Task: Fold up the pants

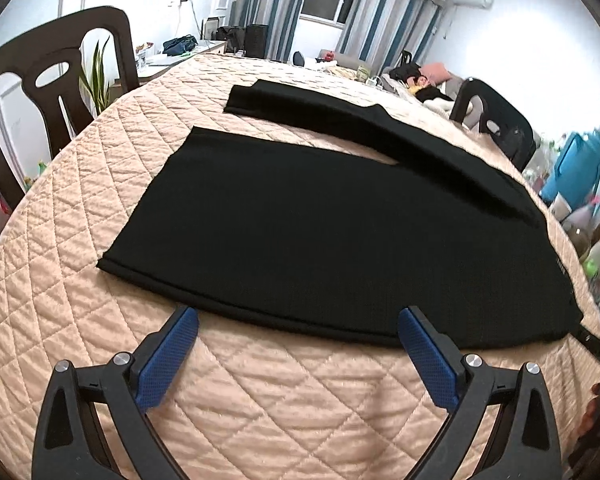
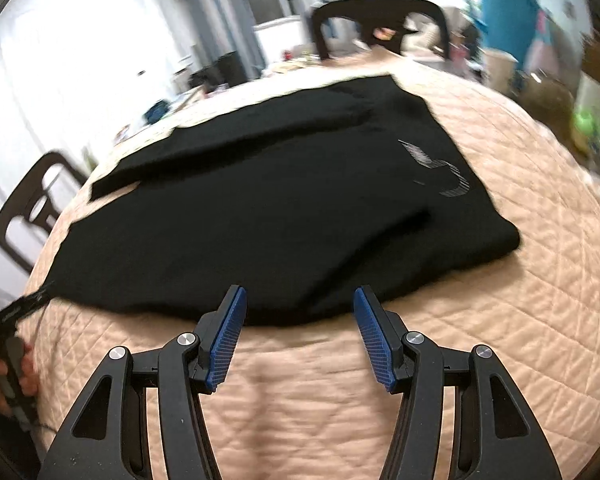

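Black pants (image 1: 300,232) lie spread flat on a round table covered with a peach quilted cloth (image 1: 260,400). Both legs stretch away to the far left, one leg (image 1: 340,120) apart from the other. My left gripper (image 1: 298,320) is open and empty, just short of the pants' near edge. In the right wrist view the pants (image 2: 280,208) show a grey printed logo (image 2: 440,168) near the waist end. My right gripper (image 2: 298,300) is open and empty, its fingertips at the near edge of the fabric.
Dark chairs stand around the table: one at the left (image 1: 56,80), one at the far right (image 1: 496,116), one at the far side (image 2: 380,20). Cluttered bottles and a blue container (image 1: 576,168) sit to the right. The left hand's gripper handle (image 2: 4,344) shows at the left edge.
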`<move>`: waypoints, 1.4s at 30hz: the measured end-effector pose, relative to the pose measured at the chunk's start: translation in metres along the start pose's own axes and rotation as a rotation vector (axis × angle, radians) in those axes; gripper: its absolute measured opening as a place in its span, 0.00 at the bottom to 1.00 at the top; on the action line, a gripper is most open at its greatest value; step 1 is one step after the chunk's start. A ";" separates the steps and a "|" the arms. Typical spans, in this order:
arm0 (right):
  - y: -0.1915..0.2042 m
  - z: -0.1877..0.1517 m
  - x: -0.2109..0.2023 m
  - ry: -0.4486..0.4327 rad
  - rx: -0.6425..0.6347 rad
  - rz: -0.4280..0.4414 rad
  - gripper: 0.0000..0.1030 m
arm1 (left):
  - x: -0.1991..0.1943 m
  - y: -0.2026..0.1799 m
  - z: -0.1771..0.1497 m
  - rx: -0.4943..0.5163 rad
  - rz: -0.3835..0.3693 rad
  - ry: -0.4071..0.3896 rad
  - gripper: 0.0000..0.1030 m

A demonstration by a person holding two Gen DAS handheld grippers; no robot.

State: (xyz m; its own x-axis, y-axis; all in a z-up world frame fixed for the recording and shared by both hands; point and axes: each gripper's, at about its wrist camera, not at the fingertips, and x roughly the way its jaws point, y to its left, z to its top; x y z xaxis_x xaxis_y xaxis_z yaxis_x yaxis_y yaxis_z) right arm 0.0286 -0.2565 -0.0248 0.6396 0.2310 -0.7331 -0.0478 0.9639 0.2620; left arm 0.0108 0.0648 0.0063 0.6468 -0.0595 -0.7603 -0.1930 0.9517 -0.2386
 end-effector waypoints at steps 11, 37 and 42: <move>-0.048 -0.003 -0.005 -0.029 0.246 0.093 0.55 | 0.006 0.014 0.014 -0.066 0.003 -0.044 0.88; -0.087 0.009 -0.017 -0.164 0.485 0.115 0.03 | -0.009 0.038 0.028 -0.123 0.027 -0.122 0.04; -0.088 0.001 -0.045 -0.183 0.471 0.121 0.03 | -0.030 0.037 0.014 -0.108 0.011 -0.129 0.04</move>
State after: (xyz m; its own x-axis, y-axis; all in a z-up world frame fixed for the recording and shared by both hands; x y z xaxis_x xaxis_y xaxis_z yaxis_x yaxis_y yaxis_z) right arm 0.0042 -0.3516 -0.0141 0.7767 0.2691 -0.5695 0.1939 0.7581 0.6226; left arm -0.0053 0.1064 0.0283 0.7325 -0.0031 -0.6808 -0.2746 0.9137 -0.2996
